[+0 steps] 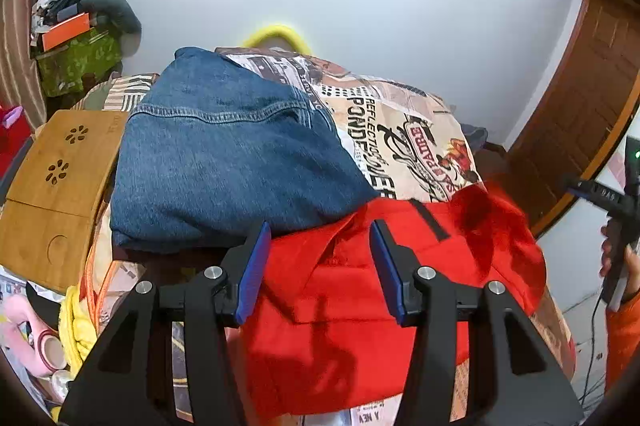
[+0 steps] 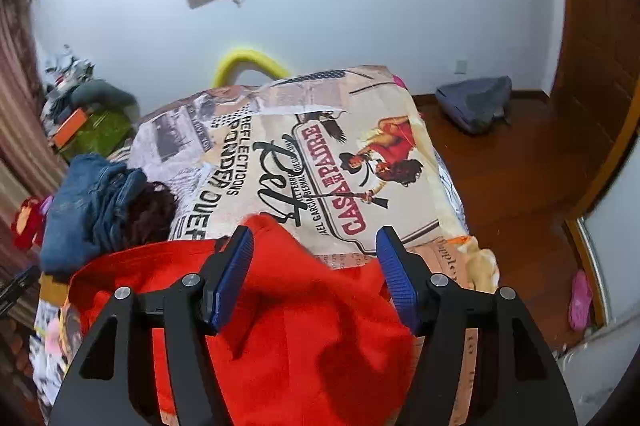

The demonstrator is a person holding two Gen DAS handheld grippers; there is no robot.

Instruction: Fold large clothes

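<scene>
Clearly both grippers hang above the bed [image 2: 360,153] with nothing in them. The left gripper [image 1: 318,238] has its jaws about half apart, blue pads clear of any cloth; the right gripper [image 2: 314,246] stands much the same, pads bare. No earlier view is given, so how they came to be so cannot be told.

The red garment [image 1: 360,286] lies bunched on the near end of the bed, directly below both grippers, one ridge humped up between the right gripper's pads without touching them, as far as can be judged. Folded jeans [image 1: 224,161] sit just beside it on the left, their near edge touching or slightly overlapped by the red cloth.

Risks, judged from this:
- The garment is rumpled, not flat; folding it as it lies would likely trap creases or make a lopsided bundle.
- A pinch on the hump could catch several layers, or only one, so the cloth would lift unevenly.
- Dragging the red cloth leftward could disturb the jeans.
- The garment reaches the near edge of the bed; a loose pull could slide it off.
- A wooden tray [image 1: 60,185] lies left of the jeans, where the left gripper could knock it.
</scene>
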